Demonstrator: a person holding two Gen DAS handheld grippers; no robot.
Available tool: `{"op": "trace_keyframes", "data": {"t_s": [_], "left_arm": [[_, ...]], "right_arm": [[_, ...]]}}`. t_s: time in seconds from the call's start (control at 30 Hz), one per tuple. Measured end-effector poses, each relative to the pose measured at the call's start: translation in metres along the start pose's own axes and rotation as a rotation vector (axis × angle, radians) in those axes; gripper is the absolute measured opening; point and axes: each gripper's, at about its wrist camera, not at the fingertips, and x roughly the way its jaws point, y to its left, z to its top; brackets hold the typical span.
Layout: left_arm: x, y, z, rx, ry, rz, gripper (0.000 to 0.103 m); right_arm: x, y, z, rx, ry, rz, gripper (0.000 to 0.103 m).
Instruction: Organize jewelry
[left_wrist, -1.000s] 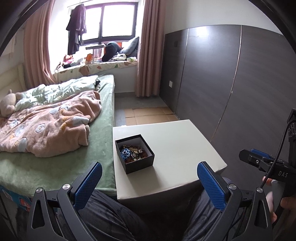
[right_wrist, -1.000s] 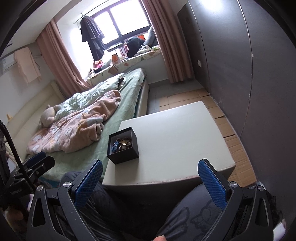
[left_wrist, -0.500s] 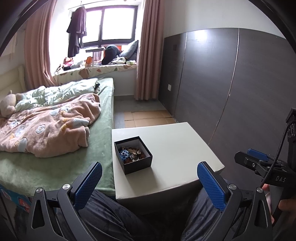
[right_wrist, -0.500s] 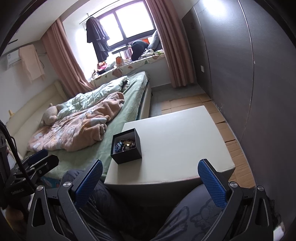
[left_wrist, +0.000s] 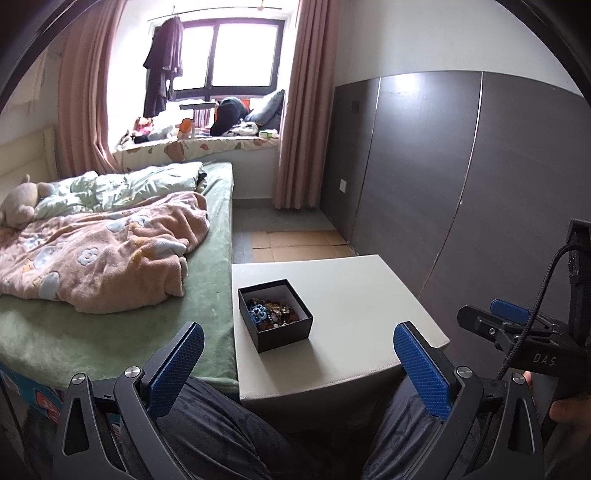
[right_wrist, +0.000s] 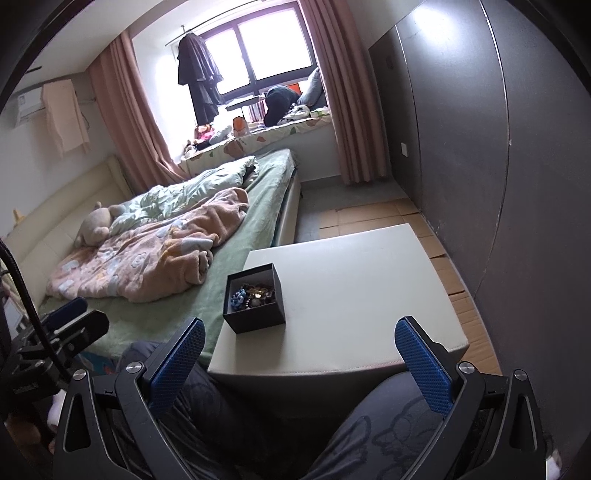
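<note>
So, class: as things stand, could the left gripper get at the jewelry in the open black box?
Probably yes: the left gripper is open, the black box has no lid, and nothing stands between them.

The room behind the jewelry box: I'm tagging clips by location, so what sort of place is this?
A home bedroom, most likely: a bed with a rumpled pink blanket, a curtained window with a cluttered window seat, and a plush toy.

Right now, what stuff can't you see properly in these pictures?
- The single pieces in the black box: both views, too small and tangled to tell apart.
- The box's near inside: right wrist view, hidden by its front wall.
- The table's legs: both views, hidden by the person's knees.
- The right gripper: left wrist view, seen side-on and partly cut off.
</note>
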Motion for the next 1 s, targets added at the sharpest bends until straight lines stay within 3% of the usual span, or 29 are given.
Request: {"op": "trace_keyframes", "data": {"t_s": [0.6,1.0], "left_arm": [[-0.008,0.004,0.000,-0.002,-0.019,0.005,0.103],[-0.012,0.004,-0.002,-0.003,-0.022,0.011,0.102]], "right_arm": [[-0.003,0.003,-0.002,0.019,-0.010,-0.085,0.103],[-0.007,0.002,-0.003,0.042,-0.012,-0.098,0.103]]}}
